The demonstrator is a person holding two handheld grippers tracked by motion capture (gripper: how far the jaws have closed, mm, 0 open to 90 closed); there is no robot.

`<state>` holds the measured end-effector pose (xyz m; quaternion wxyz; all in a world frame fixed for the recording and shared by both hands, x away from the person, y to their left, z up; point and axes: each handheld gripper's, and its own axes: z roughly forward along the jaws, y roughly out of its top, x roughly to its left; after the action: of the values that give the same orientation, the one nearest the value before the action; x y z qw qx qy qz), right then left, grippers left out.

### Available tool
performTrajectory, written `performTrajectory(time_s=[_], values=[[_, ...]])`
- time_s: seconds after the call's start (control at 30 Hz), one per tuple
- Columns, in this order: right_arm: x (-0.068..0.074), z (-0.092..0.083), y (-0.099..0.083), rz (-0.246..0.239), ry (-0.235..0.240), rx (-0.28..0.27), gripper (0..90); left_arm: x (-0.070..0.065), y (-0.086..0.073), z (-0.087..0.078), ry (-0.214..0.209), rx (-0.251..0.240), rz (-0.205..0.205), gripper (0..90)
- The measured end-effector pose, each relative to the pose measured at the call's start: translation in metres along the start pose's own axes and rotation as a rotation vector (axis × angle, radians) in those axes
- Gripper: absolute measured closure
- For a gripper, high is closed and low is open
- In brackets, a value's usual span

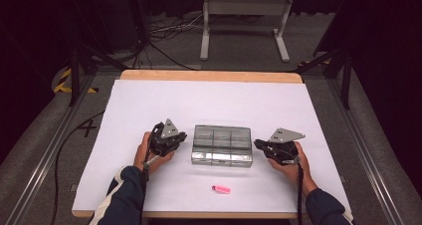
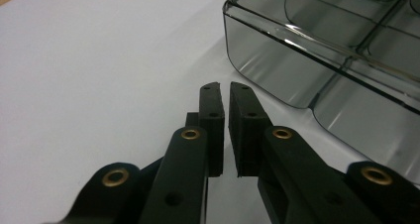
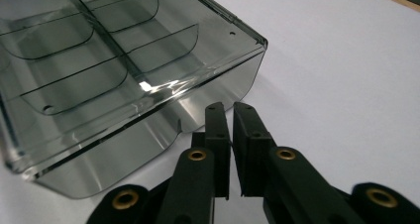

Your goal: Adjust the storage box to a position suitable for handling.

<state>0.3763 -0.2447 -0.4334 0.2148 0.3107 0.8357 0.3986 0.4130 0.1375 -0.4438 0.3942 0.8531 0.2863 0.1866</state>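
Note:
A smoky clear plastic organiser box (image 1: 222, 145) with inner dividers lies closed on the white table cover. My left gripper (image 1: 183, 137) sits just off the box's left end, jaws nearly together with nothing between them. In the left gripper view the left gripper (image 2: 225, 87) points at bare table beside the box (image 2: 317, 50) corner. My right gripper (image 1: 257, 144) rests by the box's right end, also shut and empty. In the right gripper view the right gripper (image 3: 228, 106) reaches close to the box (image 3: 114, 75) side wall. A small pink object (image 1: 221, 189) lies in front of the box.
The white sheet (image 1: 149, 100) covers a wooden table whose far edge (image 1: 209, 76) shows as a tan strip. Behind the table are a metal stand (image 1: 244, 21) and floor cables (image 1: 164, 31). Rails run along both sides.

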Motion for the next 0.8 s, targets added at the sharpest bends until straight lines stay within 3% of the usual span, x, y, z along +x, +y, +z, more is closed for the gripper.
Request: performTrajectory(time_s=[0.23,0.37,0.47,0.7,0.8], values=[[-0.001,0.014,0.003,0.022,0.008,0.015,90.0,-0.004,0.005,0.012,-0.029,0.030,0.040,88.3],[-0.004,0.018,0.004,0.041,0.009,0.019,90.0,-0.004,0.008,0.014,-0.053,0.023,0.029,87.9],[-0.002,0.019,0.005,0.033,0.009,0.016,90.0,-0.006,0.010,0.016,-0.045,0.031,0.039,90.0],[-0.001,0.019,0.005,0.031,0.014,0.014,90.0,-0.003,0.006,0.016,-0.085,0.021,0.012,90.0],[-0.001,0.019,0.004,0.028,0.021,0.011,90.0,-0.003,0.007,0.015,-0.088,0.020,0.023,90.0]])
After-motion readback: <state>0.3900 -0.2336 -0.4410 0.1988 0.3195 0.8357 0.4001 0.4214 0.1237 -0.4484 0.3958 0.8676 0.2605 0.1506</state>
